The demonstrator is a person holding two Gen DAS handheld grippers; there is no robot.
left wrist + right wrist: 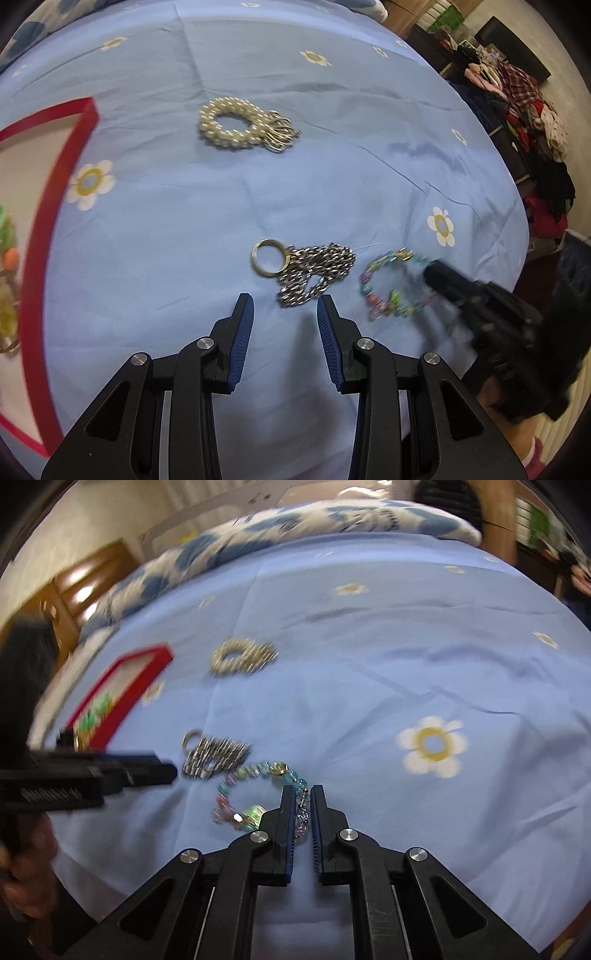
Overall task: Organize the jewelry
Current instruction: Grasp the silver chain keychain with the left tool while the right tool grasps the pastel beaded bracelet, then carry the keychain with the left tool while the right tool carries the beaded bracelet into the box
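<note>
A colourful bead bracelet point(236, 794) lies on the blue flowered bedsheet. My right gripper point(303, 794) is shut on its right side; it also shows in the left wrist view point(436, 273) touching the bracelet point(388, 288). A silver chain with a gold ring point(306, 269) lies just ahead of my left gripper point(285, 310), which is open and empty above the sheet. The chain point(214, 755) also shows in the right wrist view, with the left gripper point(162, 773) beside it. A pearl bracelet with metal rings point(240, 123) lies farther back.
A red-rimmed tray point(55, 192) with green and orange items sits at the left; it also shows in the right wrist view point(147, 664). A pillow point(295, 520) lies at the back. Clothes point(524, 110) are piled beyond the bed's right edge.
</note>
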